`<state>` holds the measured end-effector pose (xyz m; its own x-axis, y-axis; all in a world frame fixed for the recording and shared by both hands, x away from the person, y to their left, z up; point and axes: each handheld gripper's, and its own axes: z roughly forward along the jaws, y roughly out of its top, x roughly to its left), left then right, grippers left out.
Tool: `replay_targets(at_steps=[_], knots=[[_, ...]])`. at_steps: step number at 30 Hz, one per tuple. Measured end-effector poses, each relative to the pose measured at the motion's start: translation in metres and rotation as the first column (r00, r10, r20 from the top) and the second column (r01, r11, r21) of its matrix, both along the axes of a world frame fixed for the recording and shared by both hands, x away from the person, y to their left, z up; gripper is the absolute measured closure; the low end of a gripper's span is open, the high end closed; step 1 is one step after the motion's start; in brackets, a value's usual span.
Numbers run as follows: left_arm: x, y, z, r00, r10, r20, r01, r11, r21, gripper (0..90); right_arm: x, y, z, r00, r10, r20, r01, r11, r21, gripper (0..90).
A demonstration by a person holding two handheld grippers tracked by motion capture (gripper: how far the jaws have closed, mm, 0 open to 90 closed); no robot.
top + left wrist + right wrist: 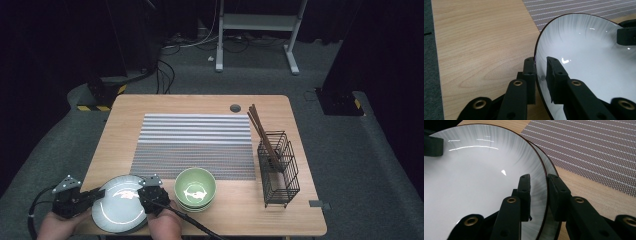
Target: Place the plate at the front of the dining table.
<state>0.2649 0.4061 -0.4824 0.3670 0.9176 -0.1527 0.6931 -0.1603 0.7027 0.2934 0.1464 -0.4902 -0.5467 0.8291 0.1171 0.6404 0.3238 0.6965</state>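
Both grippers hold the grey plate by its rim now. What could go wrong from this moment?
1. In the right gripper view a second plate lies right under the top plate. The right gripper straddles the top rim, so its outer jaw may catch or drag the lower one.
2. The left gripper pinches only the thin glossy edge; if the two hands lift unevenly, the plate may tilt and slip out.
3. The green bowl stands close beside the right gripper and could be knocked.

White plate (120, 204), green bowl (195, 187), striped mat (195, 145).
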Motion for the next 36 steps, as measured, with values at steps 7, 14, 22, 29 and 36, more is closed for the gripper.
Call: replay_targets(at_steps=[7, 14, 22, 29, 36], knots=[[0.002, 0.0, 0.0, 0.9997, 0.011, 0.021, -0.011, 0.9998, -0.015, 79.8, -0.001, -0.001, 0.0, 0.9999, 0.009, -0.011, -0.009, 1.0, 0.023, 62.9], [-0.001, 0.007, 0.006, 0.9985, 0.028, 0.047, -0.028, 0.9996, 0.009, 81.2, 0.0, -0.001, 0.0, 0.9957, 0.034, -0.086, -0.028, 0.997, 0.07, 52.1], [-0.004, 0.01, 0.01, 0.9966, 0.05, 0.066, -0.05, 0.9987, 0.003, 83.3, -0.002, -0.001, -0.002, 0.9831, 0.052, -0.176, -0.034, 0.994, 0.102, 50.8], [-0.004, 0.012, 0.01, 0.997, 0.045, 0.064, -0.044, 0.999, -0.005, 83.2, -0.004, -0.003, -0.004, 0.9665, 0.058, -0.25, -0.018, 0.987, 0.159, 50.9], [-0.004, 0.011, 0.008, 0.9982, 0.038, 0.047, -0.038, 0.9993, -0.004, 80.2, 0.0, -0.006, -0.006, 0.9606, 0.044, -0.274, 0.01, 0.981, 0.195, 54.7]])
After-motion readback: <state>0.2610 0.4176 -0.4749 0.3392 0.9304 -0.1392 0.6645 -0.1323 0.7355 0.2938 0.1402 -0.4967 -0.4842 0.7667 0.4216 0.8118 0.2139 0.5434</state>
